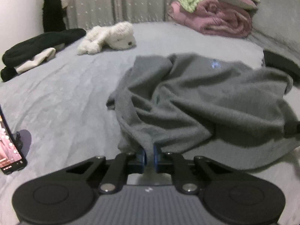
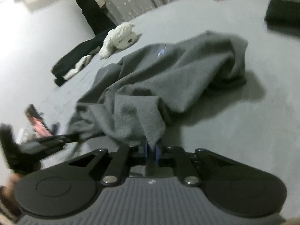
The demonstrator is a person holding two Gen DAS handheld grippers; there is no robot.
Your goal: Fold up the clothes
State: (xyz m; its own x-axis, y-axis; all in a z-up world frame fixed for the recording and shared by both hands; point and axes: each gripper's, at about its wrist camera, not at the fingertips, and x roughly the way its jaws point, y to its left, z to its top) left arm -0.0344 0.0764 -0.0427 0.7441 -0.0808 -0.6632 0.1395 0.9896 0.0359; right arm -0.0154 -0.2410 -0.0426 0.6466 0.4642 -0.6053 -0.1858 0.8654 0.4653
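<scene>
Now both grippers, left gripper [image 1: 149, 154] and right gripper [image 2: 151, 151], have fingers pinched on the grey sweatshirt [image 1: 196, 101], whose crumpled bulk stretches straight ahead over the bed [image 1: 56, 97].

Left hand-held gripper [image 1: 149, 154] pinching crumpled grey garment [image 1: 196, 101], bed [image 1: 65, 97]

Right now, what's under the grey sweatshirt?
The grey sweatshirt lies bunched on the grey bedsheet, which shows all around it. Whatever sits beneath its folds is covered. The left claw and right claw each pinch its near edge.
</scene>
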